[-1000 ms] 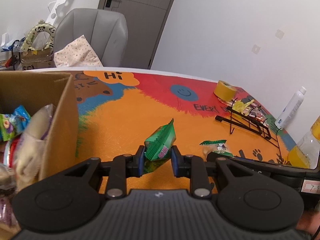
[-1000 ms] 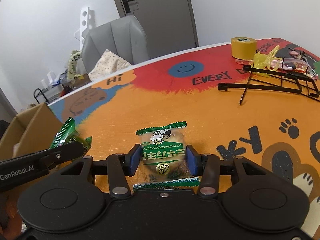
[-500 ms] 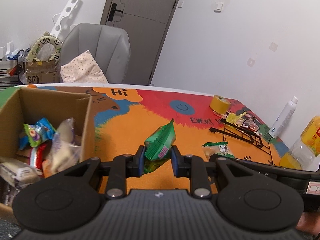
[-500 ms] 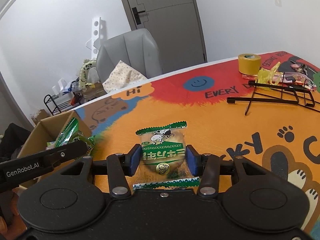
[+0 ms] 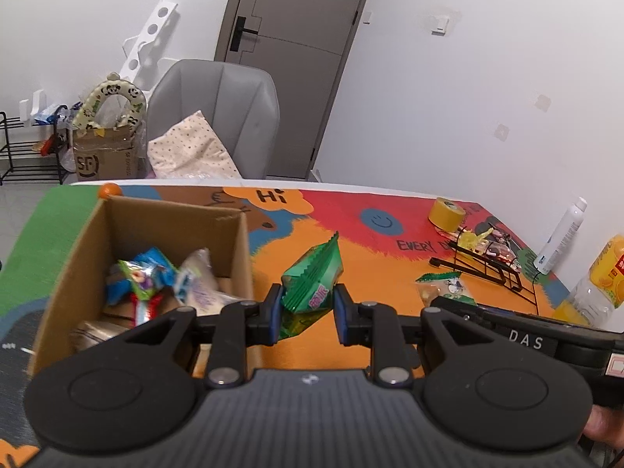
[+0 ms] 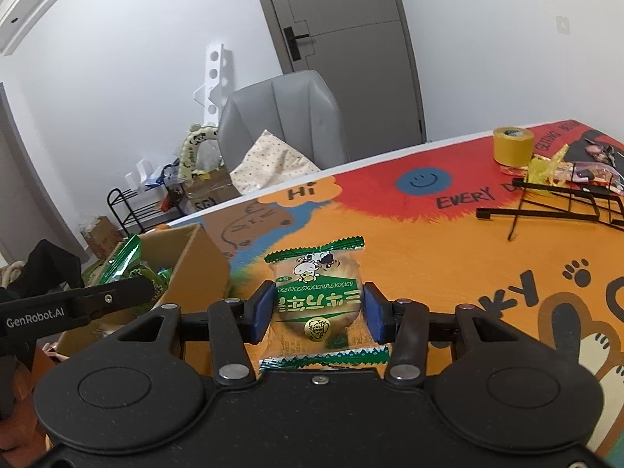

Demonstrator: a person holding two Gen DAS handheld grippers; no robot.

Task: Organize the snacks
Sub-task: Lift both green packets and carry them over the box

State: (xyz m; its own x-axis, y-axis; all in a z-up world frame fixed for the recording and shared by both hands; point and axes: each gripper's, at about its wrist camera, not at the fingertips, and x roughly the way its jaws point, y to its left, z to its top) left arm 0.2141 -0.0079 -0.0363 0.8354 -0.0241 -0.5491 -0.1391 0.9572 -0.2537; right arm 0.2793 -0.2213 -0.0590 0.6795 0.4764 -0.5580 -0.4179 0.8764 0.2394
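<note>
My left claw (image 5: 305,309), clamped on a green snack pouch (image 5: 312,286), hangs just right of the cardboard box (image 5: 167,234) at its ten o'clock, nearer than my right claw (image 6: 316,312), which pinches a wrapped pastry (image 6: 318,296) above the bench (image 6: 429,241).

the table (image 5: 218,257) wears a bright cartoon mat of orange, red, blue and green. on it sit an open cardboard box (image 5: 243,241) at the left, a yellow tape roll (image 6: 513,145) far back, and a black wire rack (image 6: 553,210) lying flat. a white bottle (image 5: 561,236) and an orange drink bottle (image 5: 600,288) stand at the right edge.
</note>
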